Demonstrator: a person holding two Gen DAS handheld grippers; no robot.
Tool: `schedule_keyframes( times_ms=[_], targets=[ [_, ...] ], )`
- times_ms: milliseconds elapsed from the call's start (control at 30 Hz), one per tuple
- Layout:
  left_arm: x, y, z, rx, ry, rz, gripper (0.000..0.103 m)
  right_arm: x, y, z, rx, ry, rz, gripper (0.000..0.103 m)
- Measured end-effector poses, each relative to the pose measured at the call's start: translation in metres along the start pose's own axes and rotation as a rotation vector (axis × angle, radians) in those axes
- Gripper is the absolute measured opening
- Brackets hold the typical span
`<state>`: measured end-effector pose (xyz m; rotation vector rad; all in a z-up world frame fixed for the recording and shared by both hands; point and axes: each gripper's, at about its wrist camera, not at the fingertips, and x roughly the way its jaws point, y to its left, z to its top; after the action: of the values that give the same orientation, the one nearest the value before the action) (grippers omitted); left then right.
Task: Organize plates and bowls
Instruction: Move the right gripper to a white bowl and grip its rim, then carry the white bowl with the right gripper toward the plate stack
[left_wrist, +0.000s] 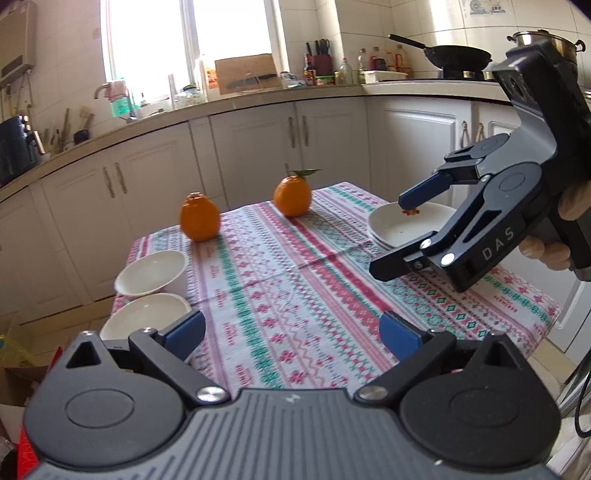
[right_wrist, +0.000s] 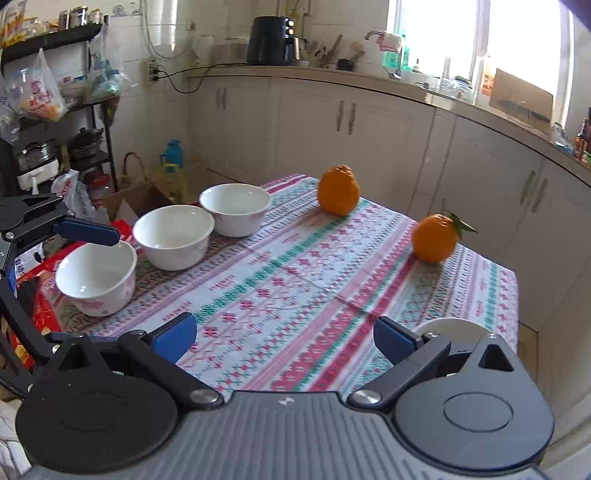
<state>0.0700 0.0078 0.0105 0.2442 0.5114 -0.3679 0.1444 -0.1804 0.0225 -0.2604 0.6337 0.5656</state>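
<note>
We see three white bowls lined up along one edge of the patterned tablecloth (right_wrist: 295, 280): the nearest bowl (right_wrist: 96, 277) has a pink floral print on its side, the middle bowl (right_wrist: 173, 236) sits just beside it, and the far bowl (right_wrist: 235, 208) touches the middle one. On the opposite side of the table lie the stacked plates (left_wrist: 406, 225), shallow and white, with a small red mark inside the top one. Two oranges stand near the far edge, the plain orange (right_wrist: 338, 190) closer to the bowls and the leafed orange (right_wrist: 434, 238) closer to the plates.

Our left gripper (left_wrist: 291, 332) hangs above the cloth with its blue pads spread wide and nothing between them; the bowls lie just to its left. Our right gripper (right_wrist: 284, 334) is likewise wide apart and empty, hovering over the near side of the plates, which sit just below its fingers (left_wrist: 424, 192).
</note>
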Motion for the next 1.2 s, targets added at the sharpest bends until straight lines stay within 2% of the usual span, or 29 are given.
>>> schedule_keyframes(
  times_ms=[233,400,667,833,1000,1200],
  targets=[
    [-0.027,0.046,-0.043,-0.050,0.066,0.136,0.100,0.032,0.052,0.016,-0.036,0.012,0.126,0.103],
    [-0.024,0.068,-0.072,-0.084,0.125,0.172,0.100,0.052,0.077,0.028,-0.020,0.020,0.224,0.103],
    [-0.012,0.084,-0.092,-0.132,0.126,0.129,0.098,0.090,0.110,0.037,-0.008,0.075,0.341,0.100],
    [-0.005,0.088,-0.094,-0.131,0.124,0.089,0.091,0.109,0.120,0.042,0.008,0.113,0.385,0.087],
    [-0.004,0.089,-0.096,-0.134,0.128,0.058,0.084,0.121,0.124,0.042,0.015,0.144,0.405,0.080],
    [-0.003,0.090,-0.097,-0.138,0.125,0.049,0.083,0.128,0.123,0.041,0.030,0.166,0.436,0.068]
  ],
)
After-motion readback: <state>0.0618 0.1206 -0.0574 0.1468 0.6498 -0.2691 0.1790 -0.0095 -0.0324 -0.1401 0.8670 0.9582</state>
